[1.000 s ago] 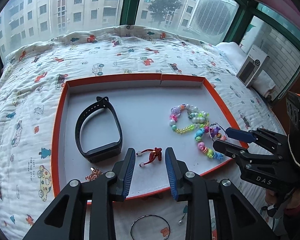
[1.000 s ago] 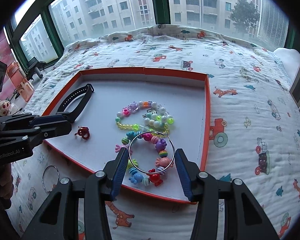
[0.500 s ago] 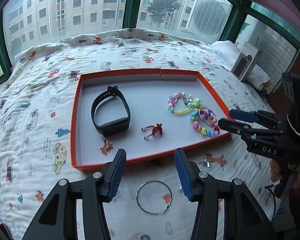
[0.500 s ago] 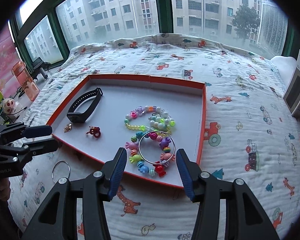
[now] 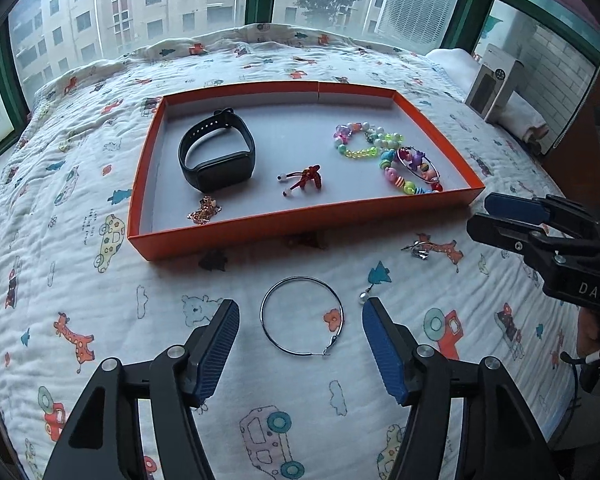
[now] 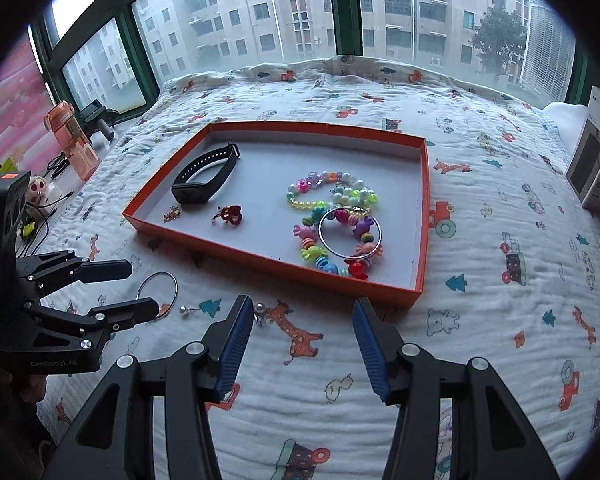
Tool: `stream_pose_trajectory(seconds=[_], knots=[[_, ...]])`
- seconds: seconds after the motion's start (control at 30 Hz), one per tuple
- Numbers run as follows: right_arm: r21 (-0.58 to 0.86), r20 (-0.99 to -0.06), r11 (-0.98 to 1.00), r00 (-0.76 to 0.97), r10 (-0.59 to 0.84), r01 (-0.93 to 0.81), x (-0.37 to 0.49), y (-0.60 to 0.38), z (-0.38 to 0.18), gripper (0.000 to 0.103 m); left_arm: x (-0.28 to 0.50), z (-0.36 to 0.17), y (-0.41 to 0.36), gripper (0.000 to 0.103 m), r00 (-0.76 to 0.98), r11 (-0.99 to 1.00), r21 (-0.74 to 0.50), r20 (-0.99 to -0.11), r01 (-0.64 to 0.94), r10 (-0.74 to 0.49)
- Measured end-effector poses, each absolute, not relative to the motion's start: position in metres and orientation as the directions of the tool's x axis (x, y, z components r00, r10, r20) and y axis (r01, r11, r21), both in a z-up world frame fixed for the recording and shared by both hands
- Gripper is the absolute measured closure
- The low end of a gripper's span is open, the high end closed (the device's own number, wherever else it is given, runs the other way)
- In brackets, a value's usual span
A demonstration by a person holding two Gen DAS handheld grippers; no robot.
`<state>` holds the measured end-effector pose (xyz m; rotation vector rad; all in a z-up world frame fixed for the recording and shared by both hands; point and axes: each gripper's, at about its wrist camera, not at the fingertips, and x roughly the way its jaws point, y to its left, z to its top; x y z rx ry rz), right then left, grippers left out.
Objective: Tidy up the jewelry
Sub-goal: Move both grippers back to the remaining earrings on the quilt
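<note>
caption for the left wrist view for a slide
Open left hand-held gripper over a silver hoop earring on the quilt, before the orange tray of jewelry.

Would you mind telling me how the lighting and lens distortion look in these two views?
Left wrist view: soft overcast window light, faint shadows under the orange tray, straight window frames bowed by fisheye, black corners. Right wrist view: the same flat light, sharp hoop earring, heavier dark vignette around the edges.
</note>
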<state>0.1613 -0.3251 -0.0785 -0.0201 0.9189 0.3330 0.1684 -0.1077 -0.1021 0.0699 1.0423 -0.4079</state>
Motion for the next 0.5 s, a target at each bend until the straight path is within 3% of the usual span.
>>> stream_pose_trajectory(seconds=[0.5], knots=[[0.185,-0.804,0.928,0.493,0.333,-0.325,0.156,-0.314,-0.097,0.046,0.171,-0.115,-0.118,0.040,0.447,0.916,-0.091,-0.851,0.390,-0.275]])
